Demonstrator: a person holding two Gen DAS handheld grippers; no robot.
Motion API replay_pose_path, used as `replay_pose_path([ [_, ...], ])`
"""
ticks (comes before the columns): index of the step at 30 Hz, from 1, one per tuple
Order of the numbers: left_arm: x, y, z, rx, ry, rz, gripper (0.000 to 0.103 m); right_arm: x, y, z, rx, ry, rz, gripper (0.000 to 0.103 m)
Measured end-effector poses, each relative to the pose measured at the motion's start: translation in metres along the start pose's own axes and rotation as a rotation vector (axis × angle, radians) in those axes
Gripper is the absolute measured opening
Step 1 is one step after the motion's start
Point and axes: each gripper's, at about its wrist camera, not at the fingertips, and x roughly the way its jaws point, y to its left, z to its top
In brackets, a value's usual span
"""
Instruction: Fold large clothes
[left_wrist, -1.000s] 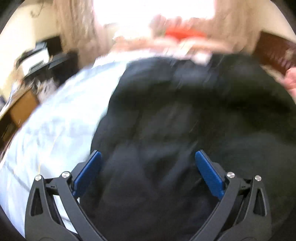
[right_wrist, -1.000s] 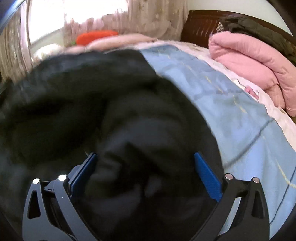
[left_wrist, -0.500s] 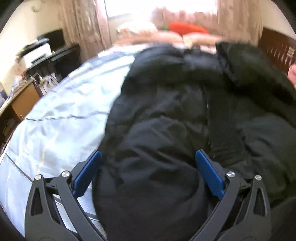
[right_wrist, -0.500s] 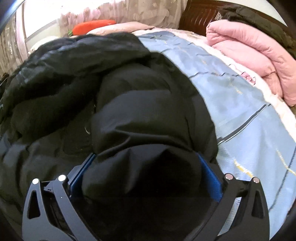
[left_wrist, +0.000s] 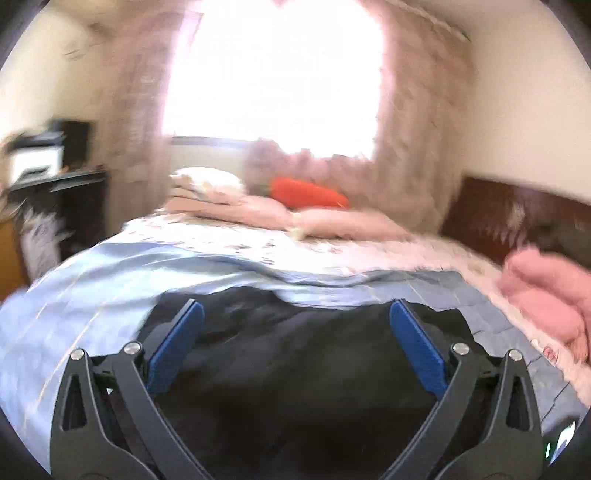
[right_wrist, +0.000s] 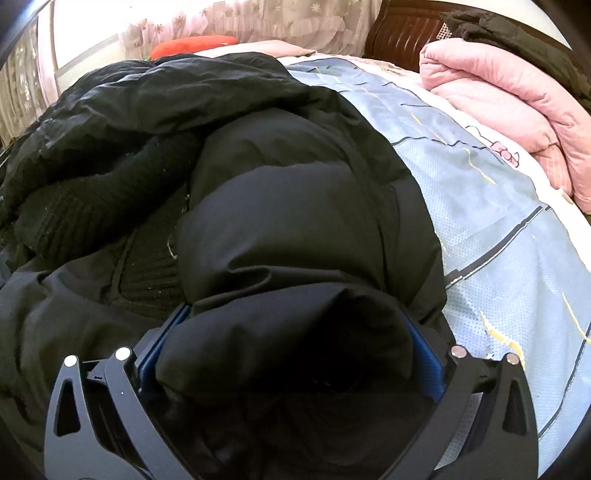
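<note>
Folding barely begun. Black jacket heaped and rumpled on bed, filling left and centre of frame. Right gripper spread around a puffy sleeve. Left gripper spread wide, empty, above jacket's lower edge. Flattening and all folds apparently left.

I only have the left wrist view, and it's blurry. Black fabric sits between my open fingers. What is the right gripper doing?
Observer: The right gripper has a puffy fold of the black jacket bulging between its blue pads.
Operator: Is the jacket flat yet?
Observer: No, it is bunched; a knitted black part lies rumpled left of the fold.
Operator: Anything close on the right?
Observer: A folded pink quilt rests on the blue sheet, apart from the jacket.
</note>
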Motion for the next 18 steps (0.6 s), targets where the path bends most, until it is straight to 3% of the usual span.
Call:
replay_pose_path([
  [3,0.082,-0.038,-0.001,0.048,0.147,-0.095,0.101,0.0,0.001,-0.001,0.0,0.002,-0.002,0.102],
  [7,0.168,-0.05,-0.06,0.107,0.391,-0.016,0.101,-0.001,0.001,-0.001,0.002,0.002,0.001,0.102],
  [9,0.172,-0.055,-0.077,0.161,0.367,0.015,0.101,-0.001,0.0,-0.001,0.005,0.002,0.006,0.102],
  [12,0.17,-0.052,-0.07,0.164,0.361,0.034,0.101,-0.001,0.0,-0.001,0.009,0.002,0.011,0.102],
  [16,0.15,-0.054,-0.049,0.106,0.226,0.062,0.101,-0.001,-0.001,-0.001,0.015,0.004,0.021,0.102],
  [17,0.154,-0.053,-0.048,0.096,0.229,0.087,0.101,-0.001,-0.001,-0.001,0.015,0.004,0.021,0.102],
  [18,0.169,-0.049,-0.054,0.083,0.296,0.101,0.101,-0.001,-0.001,-0.001,0.014,0.004,0.021,0.102],
])
